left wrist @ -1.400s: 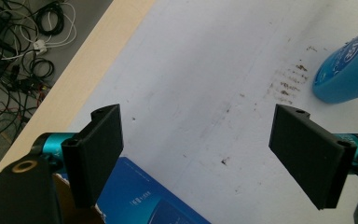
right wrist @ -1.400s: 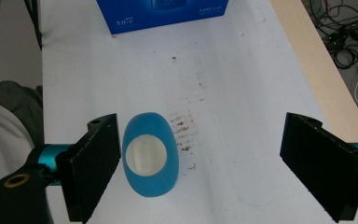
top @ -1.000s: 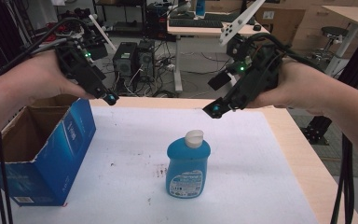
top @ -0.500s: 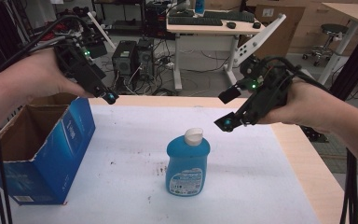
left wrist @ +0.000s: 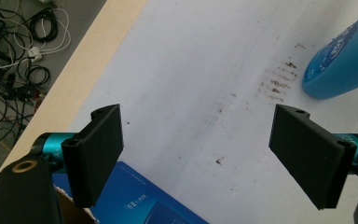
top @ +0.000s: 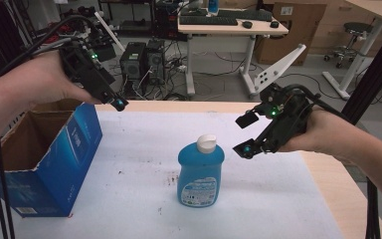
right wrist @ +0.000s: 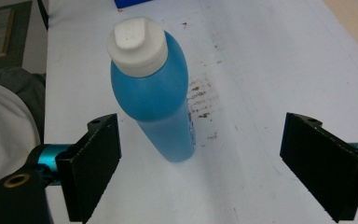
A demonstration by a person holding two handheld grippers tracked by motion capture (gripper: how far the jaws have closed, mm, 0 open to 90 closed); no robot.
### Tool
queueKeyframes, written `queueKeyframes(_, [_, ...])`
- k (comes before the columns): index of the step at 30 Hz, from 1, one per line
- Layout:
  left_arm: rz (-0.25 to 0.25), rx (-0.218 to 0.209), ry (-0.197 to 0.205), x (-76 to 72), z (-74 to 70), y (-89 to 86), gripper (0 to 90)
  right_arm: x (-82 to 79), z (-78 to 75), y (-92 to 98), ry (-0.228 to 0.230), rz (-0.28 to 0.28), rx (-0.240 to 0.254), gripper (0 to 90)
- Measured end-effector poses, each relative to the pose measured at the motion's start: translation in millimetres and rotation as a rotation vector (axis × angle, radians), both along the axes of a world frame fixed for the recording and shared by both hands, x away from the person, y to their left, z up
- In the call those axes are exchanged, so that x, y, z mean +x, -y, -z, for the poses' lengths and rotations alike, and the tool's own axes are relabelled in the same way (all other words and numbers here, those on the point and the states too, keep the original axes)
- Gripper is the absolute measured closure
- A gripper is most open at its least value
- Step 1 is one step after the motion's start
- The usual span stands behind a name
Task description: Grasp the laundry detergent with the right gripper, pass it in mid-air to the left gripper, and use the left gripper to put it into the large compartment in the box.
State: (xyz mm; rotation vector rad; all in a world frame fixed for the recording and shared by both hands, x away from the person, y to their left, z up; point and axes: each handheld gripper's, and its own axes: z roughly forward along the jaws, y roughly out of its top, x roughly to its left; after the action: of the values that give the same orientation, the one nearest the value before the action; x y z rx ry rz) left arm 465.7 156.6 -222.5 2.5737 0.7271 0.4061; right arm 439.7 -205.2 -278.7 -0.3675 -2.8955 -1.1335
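While the blue bottle (top: 200, 172) stands upright mid-table on the white sheet (top: 129, 199), the right gripper (top: 244, 134) hovers just beside its cap, jaws spread. Left gripper (left wrist: 198, 156) view: jaws released, empty, above the cardboard box (left wrist: 140, 200). Right gripper view: bottle stands between parted jaws, untouched.

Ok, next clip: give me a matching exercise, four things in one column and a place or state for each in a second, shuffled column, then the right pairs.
Things:
1. blue bottle
2. cardboard box
3. left gripper
4. right gripper

Places or states:
A. open, held above the box's far corner
B. upright on the white table cover, white cap on
C. open, held just right of the bottle's cap
D. top flaps open, at the table's left edge

Pairs: 1-B, 2-D, 3-A, 4-C
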Motion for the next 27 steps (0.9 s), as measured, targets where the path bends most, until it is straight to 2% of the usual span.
queueKeyframes(18, [0.019,0.005,-0.006,-1.3,1.2,4.7,17.7,-3.5,39.2,-17.7,-0.051,-0.063,0.01,11.7])
queueKeyframes(27, [0.03,0.011,-0.005,-1.6,1.2,6.2,17.7,-3.8,52.2,-31.5,-0.053,-0.1,-0.003,11.7])
